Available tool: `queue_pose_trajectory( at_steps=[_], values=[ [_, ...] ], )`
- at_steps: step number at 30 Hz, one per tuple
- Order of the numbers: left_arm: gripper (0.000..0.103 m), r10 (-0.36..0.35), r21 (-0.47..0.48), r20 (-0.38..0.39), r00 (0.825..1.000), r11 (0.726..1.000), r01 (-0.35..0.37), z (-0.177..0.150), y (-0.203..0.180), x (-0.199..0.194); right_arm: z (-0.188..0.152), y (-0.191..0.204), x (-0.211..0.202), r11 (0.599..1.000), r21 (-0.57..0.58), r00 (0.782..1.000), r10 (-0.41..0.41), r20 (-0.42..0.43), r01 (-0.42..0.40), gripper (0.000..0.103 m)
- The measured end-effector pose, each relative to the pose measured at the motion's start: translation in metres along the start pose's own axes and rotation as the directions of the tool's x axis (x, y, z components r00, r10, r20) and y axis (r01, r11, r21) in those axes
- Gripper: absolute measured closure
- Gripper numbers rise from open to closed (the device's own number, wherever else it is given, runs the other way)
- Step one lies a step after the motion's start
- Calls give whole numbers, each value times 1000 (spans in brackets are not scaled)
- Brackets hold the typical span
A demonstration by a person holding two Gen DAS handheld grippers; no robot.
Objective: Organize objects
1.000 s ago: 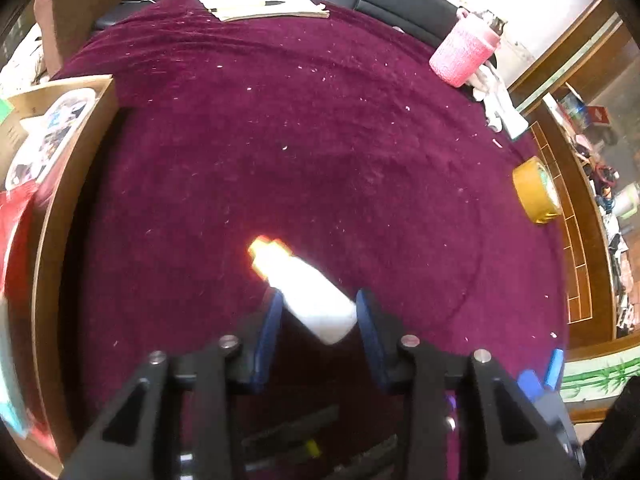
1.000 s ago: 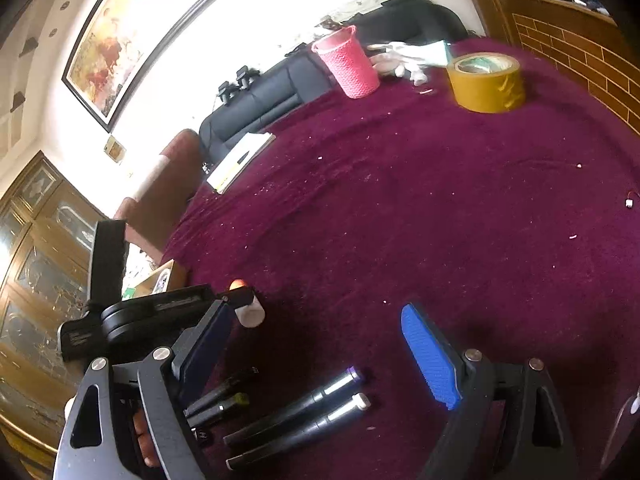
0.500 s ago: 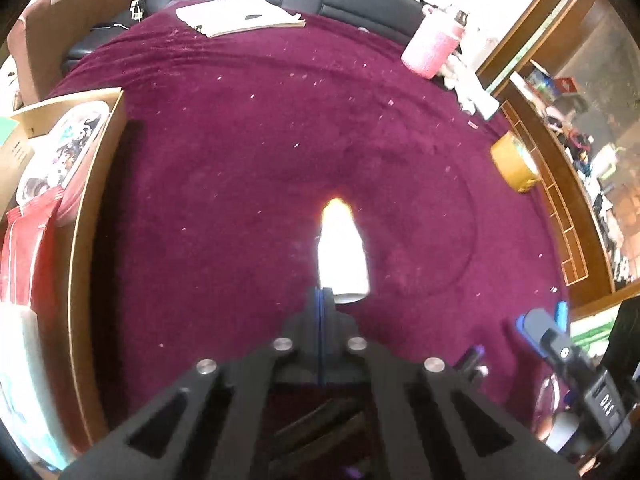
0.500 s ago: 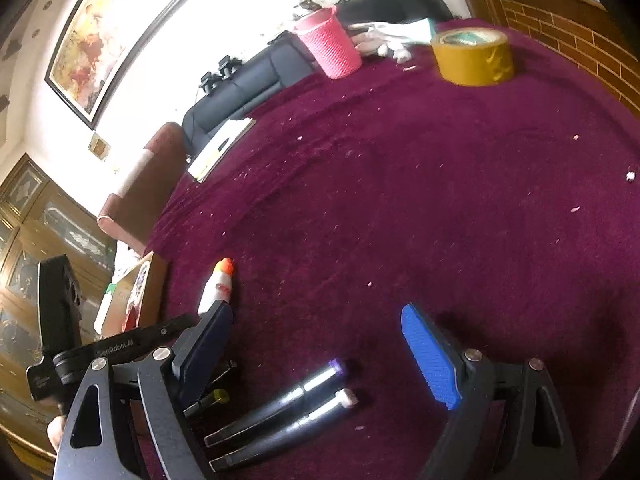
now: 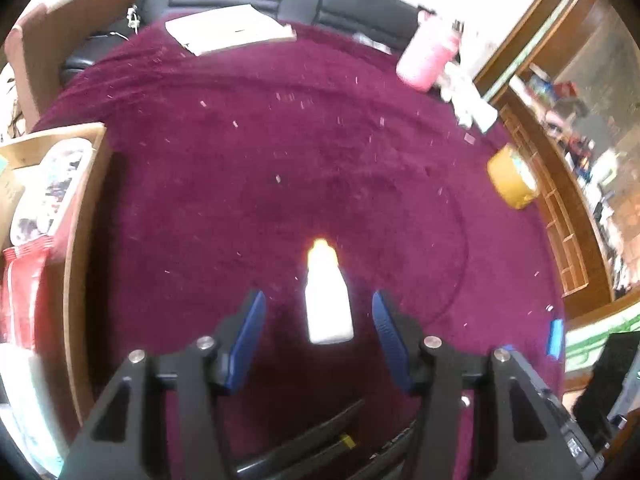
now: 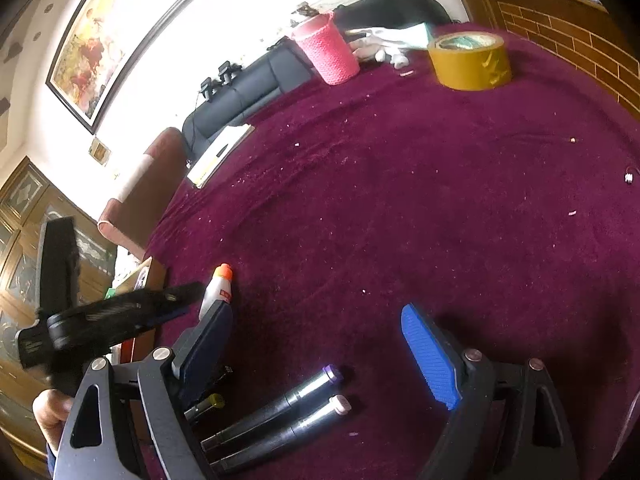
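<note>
My small white plastic glue bottle (image 5: 328, 300) with an orange cap lies flat on the maroon surface (image 5: 320, 152), beside four dark markers (image 6: 280, 412).

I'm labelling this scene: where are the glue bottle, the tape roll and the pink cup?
glue bottle (image 5: 328, 304): left wrist view, white body.
tape roll (image 6: 472, 65): right wrist view, outer side.
pink cup (image 6: 330, 56): right wrist view, knitted side.

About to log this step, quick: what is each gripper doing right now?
Left gripper: jaws opening, glue bottle between them, pads not touching it.
Right gripper: open, holding nothing.
</note>
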State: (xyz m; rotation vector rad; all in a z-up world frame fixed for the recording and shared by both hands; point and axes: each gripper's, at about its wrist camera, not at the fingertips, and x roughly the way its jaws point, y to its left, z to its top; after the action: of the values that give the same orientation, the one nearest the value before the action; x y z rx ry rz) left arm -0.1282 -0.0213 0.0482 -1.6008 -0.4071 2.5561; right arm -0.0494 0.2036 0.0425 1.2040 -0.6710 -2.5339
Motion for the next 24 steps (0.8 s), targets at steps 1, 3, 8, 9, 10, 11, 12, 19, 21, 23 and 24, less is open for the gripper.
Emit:
queue_pose_trajectory(
  at_steps=[1, 3, 8, 9, 10, 11, 12, 19, 21, 23, 24],
  values=[
    [60, 15, 13, -13, 1000, 1000, -15, 1, -4, 6, 0, 0, 0, 1000, -2, 1000, 1, 1, -1, 13],
    [81, 8, 27, -41, 999, 1000, -7, 1, -8, 17, 0, -1, 1, 1000, -2, 1000, -2, 0, 2, 13],
    [82, 71, 95, -5, 997, 993, -70, -2, -22, 18, 1, -4, 5, 1000, 1, 1000, -9, -13, 9, 13],
    [82, 60, 93, -5, 998, 994, -59, -5, -20, 16, 1, -6, 6, 1000, 1, 1000, -21, -13, 21, 13],
    [82, 39, 86, -6, 999, 996, -38, -9, -15, 13, 1, -7, 6, 1000, 1, 1000, -28, -12, 28, 13],
    [82, 25, 79, -5, 1000, 997, -25, -13, -11, 10, 1, -7, 5, 999, -1, 999, -37, -9, 37, 13],
    [86, 9, 73, 2, 1000, 997, -9, -19, -5, 4, 0, -7, 5, 999, -8, 999, -46, -10, 46, 13],
    [103, 6, 109, 9, 1000, 994, -7, -51, 18, -22, -35, 12, -24, 1000, -15, 998, -15, -69, 14, 13],
    [103, -39, 66, -11, 999, 997, 40, -50, 29, -19, -44, 23, -28, 998, -52, 995, -29, -94, 24, 13],
    [103, -90, 24, -11, 996, 996, 91, -46, 35, -19, -50, 28, -29, 997, -70, 992, -47, -115, 39, 13],
    [102, -103, 12, -3, 995, 995, 103, -45, 36, -21, -53, 28, -28, 997, -67, 989, -56, -136, 48, 13]
  ],
)
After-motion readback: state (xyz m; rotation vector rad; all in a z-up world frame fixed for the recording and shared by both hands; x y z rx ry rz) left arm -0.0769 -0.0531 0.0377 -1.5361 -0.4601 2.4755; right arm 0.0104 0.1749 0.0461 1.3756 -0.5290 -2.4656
